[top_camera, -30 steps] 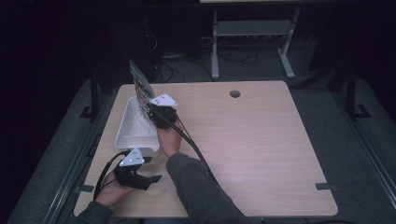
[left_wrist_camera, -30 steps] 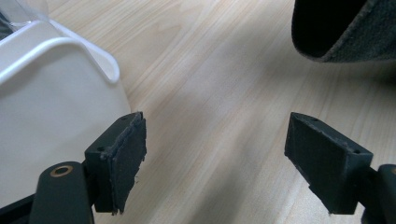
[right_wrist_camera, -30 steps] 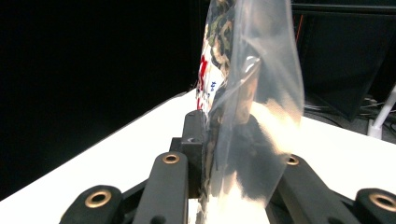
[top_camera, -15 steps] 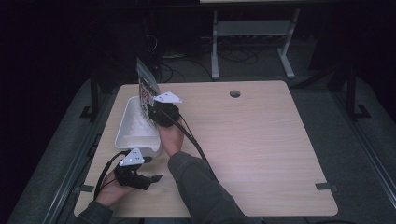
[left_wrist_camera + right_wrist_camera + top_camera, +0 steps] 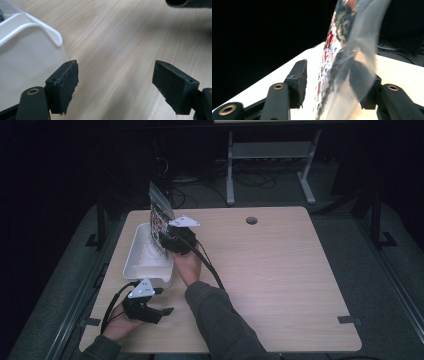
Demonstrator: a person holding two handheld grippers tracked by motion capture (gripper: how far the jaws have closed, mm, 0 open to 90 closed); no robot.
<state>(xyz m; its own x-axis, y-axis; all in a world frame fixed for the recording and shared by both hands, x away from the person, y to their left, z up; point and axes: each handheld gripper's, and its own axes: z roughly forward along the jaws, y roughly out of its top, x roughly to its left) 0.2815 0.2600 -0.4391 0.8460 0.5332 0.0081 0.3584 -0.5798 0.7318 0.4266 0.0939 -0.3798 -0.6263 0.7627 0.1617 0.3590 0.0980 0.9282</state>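
Observation:
A clear plastic bag [image 5: 159,215] with red and dark print stands tilted over the far end of a white tray [image 5: 131,265]. My right gripper [image 5: 164,234] reaches to it from the right. In the right gripper view the bag [image 5: 342,62] hangs between the jaws of the right gripper [image 5: 333,77]. The left pad [image 5: 300,75] stands clear of it, and the jaws have just been opening. My left gripper [image 5: 164,301] rests open on the table by the tray's near corner. Nothing lies between the jaws of the left gripper [image 5: 115,85], and the tray wall [image 5: 30,50] is at its left.
The wooden table [image 5: 280,285] has a round cable hole [image 5: 251,220] near its far edge. A metal stand [image 5: 270,155] and cables sit on the floor beyond. The right forearm's dark sleeve [image 5: 220,320] crosses the near table edge.
The bag has swung more upright and dropped a little toward the tray, as the right gripper's jaws widened around it. The left gripper has stayed put.

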